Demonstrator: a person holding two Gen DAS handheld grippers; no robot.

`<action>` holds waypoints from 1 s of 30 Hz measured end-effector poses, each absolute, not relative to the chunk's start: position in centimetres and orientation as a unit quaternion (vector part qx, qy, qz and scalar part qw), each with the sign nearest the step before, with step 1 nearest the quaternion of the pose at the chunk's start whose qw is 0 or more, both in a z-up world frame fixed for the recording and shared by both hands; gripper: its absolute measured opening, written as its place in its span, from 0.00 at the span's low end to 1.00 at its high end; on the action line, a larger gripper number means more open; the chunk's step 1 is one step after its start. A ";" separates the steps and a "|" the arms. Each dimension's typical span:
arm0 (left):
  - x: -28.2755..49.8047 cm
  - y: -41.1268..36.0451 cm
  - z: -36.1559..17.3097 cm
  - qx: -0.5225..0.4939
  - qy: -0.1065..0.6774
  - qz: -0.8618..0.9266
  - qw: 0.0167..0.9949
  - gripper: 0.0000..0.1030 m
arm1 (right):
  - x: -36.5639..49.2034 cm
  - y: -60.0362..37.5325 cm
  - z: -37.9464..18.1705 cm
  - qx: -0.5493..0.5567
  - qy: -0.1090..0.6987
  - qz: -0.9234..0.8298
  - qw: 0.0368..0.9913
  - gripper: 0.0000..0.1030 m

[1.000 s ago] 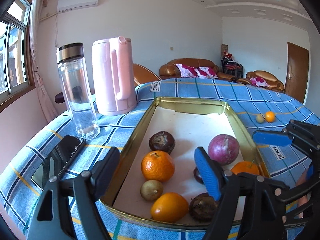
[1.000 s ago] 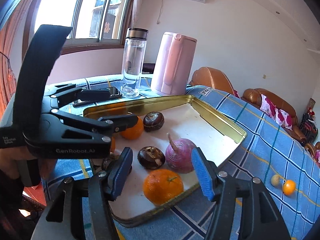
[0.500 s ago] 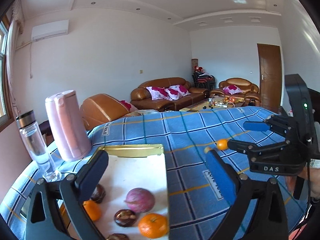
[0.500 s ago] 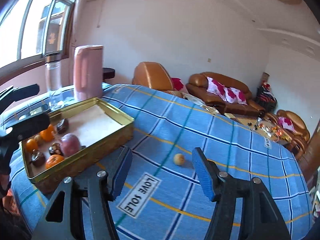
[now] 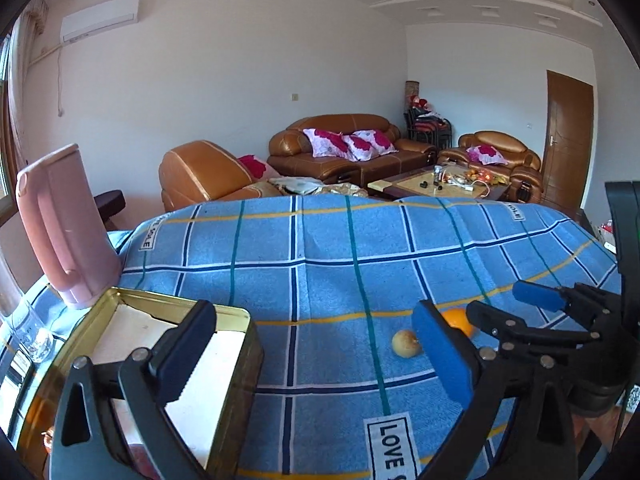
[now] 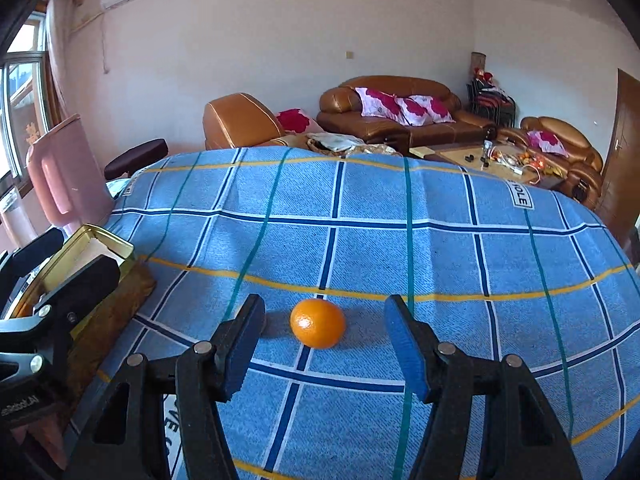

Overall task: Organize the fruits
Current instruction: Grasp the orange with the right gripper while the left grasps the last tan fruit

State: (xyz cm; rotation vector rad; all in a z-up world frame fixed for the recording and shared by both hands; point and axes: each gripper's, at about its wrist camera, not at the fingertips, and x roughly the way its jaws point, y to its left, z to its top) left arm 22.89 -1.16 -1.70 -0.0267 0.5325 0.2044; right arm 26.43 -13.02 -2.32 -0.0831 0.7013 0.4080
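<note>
Right gripper [image 6: 324, 336] spread wide, empty, straddling the orange [image 6: 317, 328] on the blue checked cloth [image 6: 400, 248]. Left gripper [image 5: 316, 344] also wide, empty, beside the gold tray [image 5: 236, 356]. Orange looks light, round, soft-skinned, likely to roll; best pinched gently across its middle. Small pale fruit [image 5: 405, 343] sits nearby; right wrist view misses it. Tray contents mostly hidden.

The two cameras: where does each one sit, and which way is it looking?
Left wrist: sits on the left tongs, looking across the blue cloth toward the sofas; its open fingers and the right tongs show.
Right wrist: sits on the right tongs, open around the orange.
Both show the orange, gold tray and pink kettle.
</note>
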 end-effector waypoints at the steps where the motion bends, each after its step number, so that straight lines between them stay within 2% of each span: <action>1: 23.5 -1.1 -2.2 -0.016 0.269 0.103 0.958 0.97 | 26.9 -13.1 -2.8 -0.036 0.348 0.196 0.916 0.62; 9: 26.0 -0.1 -3.6 -0.031 0.280 0.111 0.953 0.97 | 29.6 -12.1 -5.1 -0.034 0.385 0.195 0.901 0.60; 12: 26.5 0.1 -4.1 -0.029 0.287 0.109 0.951 0.97 | 30.4 -12.0 -6.3 -0.026 0.417 0.206 0.885 0.41; 20: 27.4 -1.4 -5.3 -0.021 0.312 0.076 0.947 0.96 | 28.2 -14.8 -5.4 -0.026 0.390 0.196 0.899 0.41; 27: 30.0 -4.1 -7.1 -0.004 0.374 0.015 0.927 0.58 | 27.4 -17.9 -4.6 -0.006 0.369 0.172 0.913 0.41; 30: 30.9 -5.0 -7.4 0.001 0.390 0.000 0.921 0.58 | 27.3 -18.1 -4.3 -0.001 0.363 0.173 0.915 0.41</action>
